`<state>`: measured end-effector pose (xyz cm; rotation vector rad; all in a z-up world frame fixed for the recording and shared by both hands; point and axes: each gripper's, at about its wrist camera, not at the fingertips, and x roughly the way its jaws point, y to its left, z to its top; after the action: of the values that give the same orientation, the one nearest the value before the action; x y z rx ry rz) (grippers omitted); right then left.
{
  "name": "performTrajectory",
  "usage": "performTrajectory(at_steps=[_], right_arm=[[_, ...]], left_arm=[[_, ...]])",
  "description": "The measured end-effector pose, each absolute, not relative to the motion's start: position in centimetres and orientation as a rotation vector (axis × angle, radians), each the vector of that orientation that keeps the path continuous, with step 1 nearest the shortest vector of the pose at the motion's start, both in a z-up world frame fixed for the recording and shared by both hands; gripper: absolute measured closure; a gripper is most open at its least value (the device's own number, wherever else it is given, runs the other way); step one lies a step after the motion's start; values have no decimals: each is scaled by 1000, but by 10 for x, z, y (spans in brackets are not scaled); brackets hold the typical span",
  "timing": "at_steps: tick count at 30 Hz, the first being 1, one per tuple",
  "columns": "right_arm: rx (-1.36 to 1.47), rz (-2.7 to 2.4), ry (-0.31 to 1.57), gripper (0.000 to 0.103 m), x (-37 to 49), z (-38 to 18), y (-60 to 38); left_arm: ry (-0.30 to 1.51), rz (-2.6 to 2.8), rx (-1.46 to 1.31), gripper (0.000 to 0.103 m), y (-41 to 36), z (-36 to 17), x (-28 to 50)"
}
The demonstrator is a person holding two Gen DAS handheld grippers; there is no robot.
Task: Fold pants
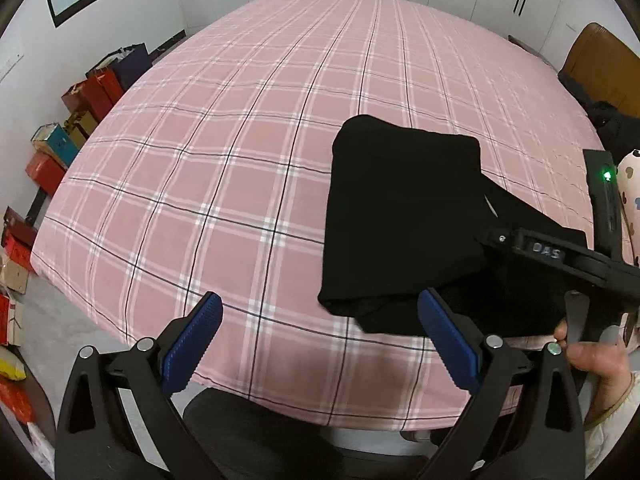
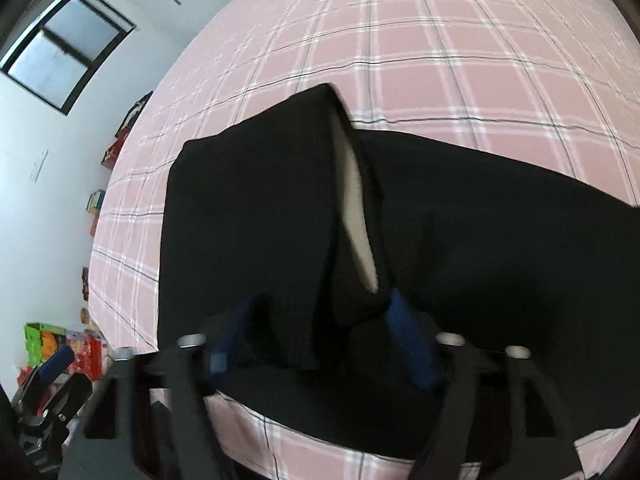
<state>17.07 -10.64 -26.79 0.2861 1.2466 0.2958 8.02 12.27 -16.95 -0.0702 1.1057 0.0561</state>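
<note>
Black pants (image 1: 404, 216) lie partly folded on the pink plaid bed (image 1: 240, 140), near its front right edge. My left gripper (image 1: 320, 340) is open and empty, just left of the pants' near corner. In the right wrist view the pants (image 2: 260, 220) fill the middle, with a raised fold showing a pale lining (image 2: 360, 216). My right gripper (image 2: 320, 328) is wide open and straddles the near end of that fold; its blue pads (image 2: 408, 336) touch the cloth without closing on it. The right gripper's body shows in the left wrist view (image 1: 560, 256).
Coloured boxes and bags (image 1: 72, 128) line the floor by the left wall under a window. A brown chair (image 1: 600, 68) with dark clothes stands at the far right. White wardrobes stand behind the bed. A hand (image 1: 596, 364) holds the right gripper.
</note>
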Motion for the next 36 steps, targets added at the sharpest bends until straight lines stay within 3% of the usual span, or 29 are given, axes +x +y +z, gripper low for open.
performTrajectory(at_steps=[1,4,11,17,25,29,36], right_arm=[[271,297,1246,77,171,-268,-102],[236,294,1235,84,168,-261,-90],[331,301,1222,86,170,-239,-82],[523,459,1144,86,167,-177,-83],[639,476,913,87,137,-96,-191],[635,292,924,87,106,-132,-283],[750,92,1144,86,68,-277,-366]], left_arm=[[1113,59,-77,7,126,-172,81],[1129,66,-87,7,132,-177,81],[1136,77,-72,7,140,-184,79],[1137,72,-83,7,137,-176,75],[1080,-11,-95,7,107,-141,57],[1080,-60,-70,6,78,-137,54],[1146,-124,-14,6,24,-155,61]])
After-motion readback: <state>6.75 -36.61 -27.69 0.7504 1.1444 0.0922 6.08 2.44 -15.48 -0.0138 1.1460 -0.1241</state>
